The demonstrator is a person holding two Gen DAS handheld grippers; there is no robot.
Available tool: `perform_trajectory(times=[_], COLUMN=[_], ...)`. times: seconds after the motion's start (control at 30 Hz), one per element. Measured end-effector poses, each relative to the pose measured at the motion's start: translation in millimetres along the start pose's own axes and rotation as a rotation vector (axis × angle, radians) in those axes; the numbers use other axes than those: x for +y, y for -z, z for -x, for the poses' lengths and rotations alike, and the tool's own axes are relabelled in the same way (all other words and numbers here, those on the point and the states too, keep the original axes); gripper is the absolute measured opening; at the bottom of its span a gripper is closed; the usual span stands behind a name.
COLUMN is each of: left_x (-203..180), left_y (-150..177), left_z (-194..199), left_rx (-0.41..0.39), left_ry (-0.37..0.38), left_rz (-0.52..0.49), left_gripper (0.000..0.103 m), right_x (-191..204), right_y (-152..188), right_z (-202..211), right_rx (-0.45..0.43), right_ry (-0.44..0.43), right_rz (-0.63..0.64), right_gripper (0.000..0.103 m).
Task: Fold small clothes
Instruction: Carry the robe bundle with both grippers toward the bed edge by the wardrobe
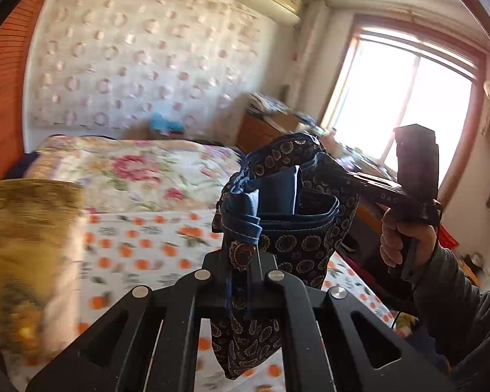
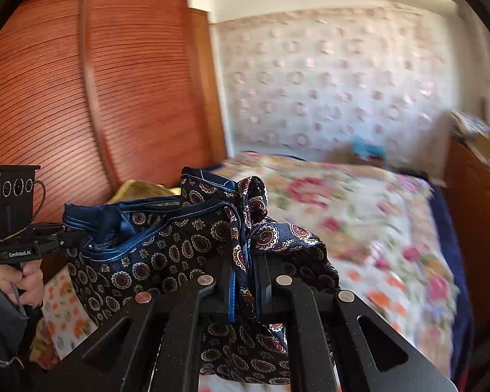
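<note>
A small dark navy garment (image 1: pixel 297 235) with a medallion print and blue waistband trim hangs in the air above the bed, stretched between both grippers. My left gripper (image 1: pixel 241 261) is shut on one end of its edge, with cloth hanging down behind the fingers. My right gripper (image 2: pixel 245 271) is shut on the other end of the garment (image 2: pixel 153 251). In the left wrist view the right gripper (image 1: pixel 330 163) shows at the right, held by a hand in a grey sleeve. The left gripper (image 2: pixel 72 238) shows at the left of the right wrist view, clamped on the waistband.
Below lies the bed with an orange-fruit sheet (image 1: pixel 140 248) and a floral quilt (image 2: pixel 359 215). A yellow-gold cloth pile (image 1: pixel 26 254) sits at the left. A slatted wooden wardrobe (image 2: pixel 98 98) stands beside the bed, a wooden cabinet (image 1: pixel 261 130) and a bright window (image 1: pixel 401 98) to the right.
</note>
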State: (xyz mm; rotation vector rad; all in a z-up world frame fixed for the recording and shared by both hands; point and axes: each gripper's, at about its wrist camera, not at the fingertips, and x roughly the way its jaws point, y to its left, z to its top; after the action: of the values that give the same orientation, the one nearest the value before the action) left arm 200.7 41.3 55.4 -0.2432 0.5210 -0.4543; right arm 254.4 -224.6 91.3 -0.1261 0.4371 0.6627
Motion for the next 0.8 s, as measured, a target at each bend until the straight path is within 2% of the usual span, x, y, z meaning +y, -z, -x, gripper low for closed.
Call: perform_trajectory(times=[0.17, 0.33, 0.53, 0.63, 0.8], left_x=[59, 113, 181, 210, 246], left_y=[-1, 1, 14, 27, 54], left_z=[63, 102, 112, 104, 83], left_rx=[-0.078, -0.135, -0.163, -0.15, -0.089], left_ry=[-0.127, -0.211, -0.292, -0.333, -0.383], left_rz=[0.051, 0.116, 0.227, 0.278, 0.344], left_gripper=[0.007, 0.007, 0.007, 0.007, 0.007], right_x=[57, 101, 104, 111, 118], right_y=[-48, -93, -134, -146, -143], right_z=[-71, -140, -247, -297, -384], right_rx=[-0.006, -0.001, 0.064, 0.108, 0.221], right_ry=[-0.121, -0.2, -0.269, -0.25, -0.199], right_rz=[0.082, 0.141, 0.122, 0.161, 0.202], right_gripper=[0.008, 0.008, 0.008, 0.008, 0.008])
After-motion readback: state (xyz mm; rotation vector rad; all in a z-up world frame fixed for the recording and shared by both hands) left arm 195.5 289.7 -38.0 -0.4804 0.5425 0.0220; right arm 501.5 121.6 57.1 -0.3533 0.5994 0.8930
